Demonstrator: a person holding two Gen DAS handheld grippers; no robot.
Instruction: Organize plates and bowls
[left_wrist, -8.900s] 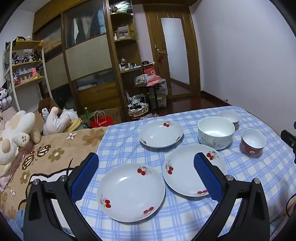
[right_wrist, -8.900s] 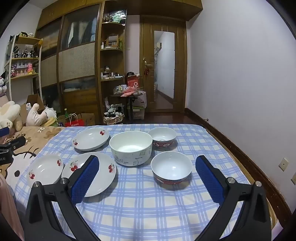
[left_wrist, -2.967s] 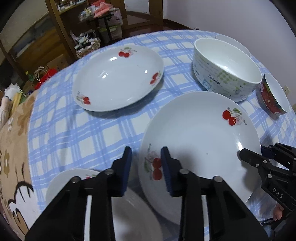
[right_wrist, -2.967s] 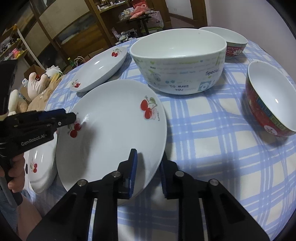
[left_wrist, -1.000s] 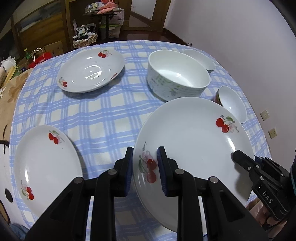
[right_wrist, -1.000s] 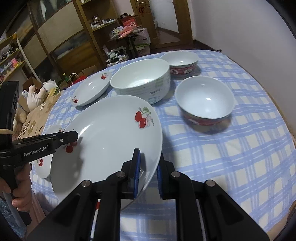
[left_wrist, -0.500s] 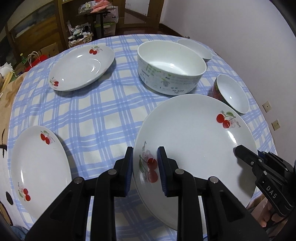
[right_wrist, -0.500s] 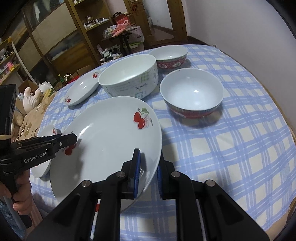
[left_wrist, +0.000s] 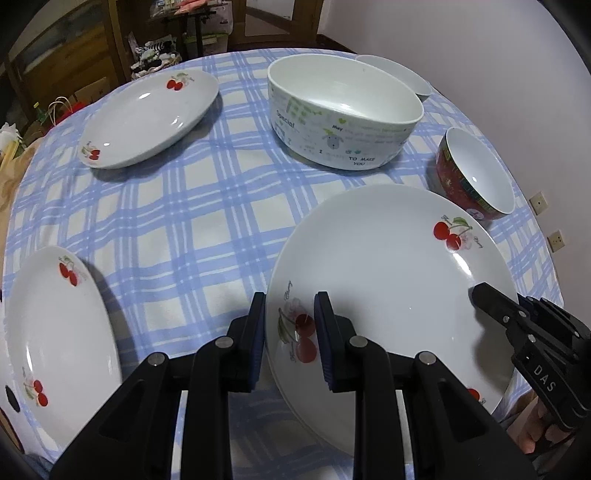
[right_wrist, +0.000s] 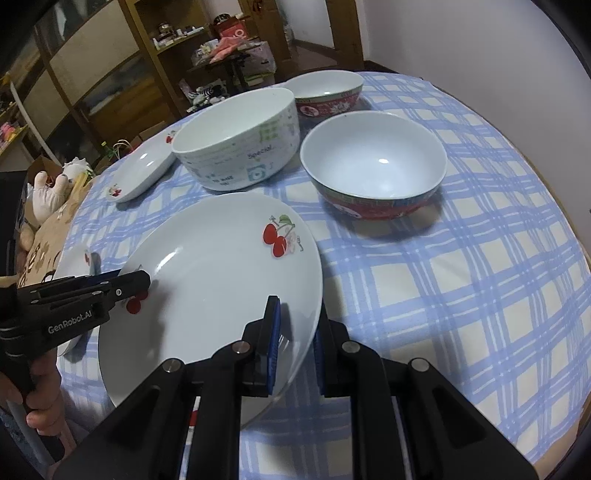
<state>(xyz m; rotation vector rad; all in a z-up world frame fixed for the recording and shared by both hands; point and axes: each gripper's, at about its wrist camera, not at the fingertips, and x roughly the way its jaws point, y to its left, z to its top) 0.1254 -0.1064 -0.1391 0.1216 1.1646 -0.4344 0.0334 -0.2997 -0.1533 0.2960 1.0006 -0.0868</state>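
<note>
A large white plate (left_wrist: 388, 280) with red cherry prints is held between both grippers just over the checked tablecloth near its front edge. My left gripper (left_wrist: 290, 314) is shut on the plate's left rim, one pad above and one below. My right gripper (right_wrist: 295, 317) is shut on the opposite rim of the plate (right_wrist: 221, 273). Each gripper shows in the other's view: the right gripper (left_wrist: 484, 295) at the plate's right edge, the left gripper (right_wrist: 136, 284) at its left edge. Whether the plate touches the cloth I cannot tell.
A second cherry plate (left_wrist: 55, 332) lies at the front left and a third (left_wrist: 147, 118) at the back left. A large printed white bowl (left_wrist: 343, 110) stands behind the held plate, a red-sided bowl (left_wrist: 476, 173) to its right, another small bowl (left_wrist: 395, 74) farther back. A hand (right_wrist: 40, 391) holds the left gripper.
Both grippers have sunk toward the table with the plate still held between them. The bowls and the other plates have not moved.
</note>
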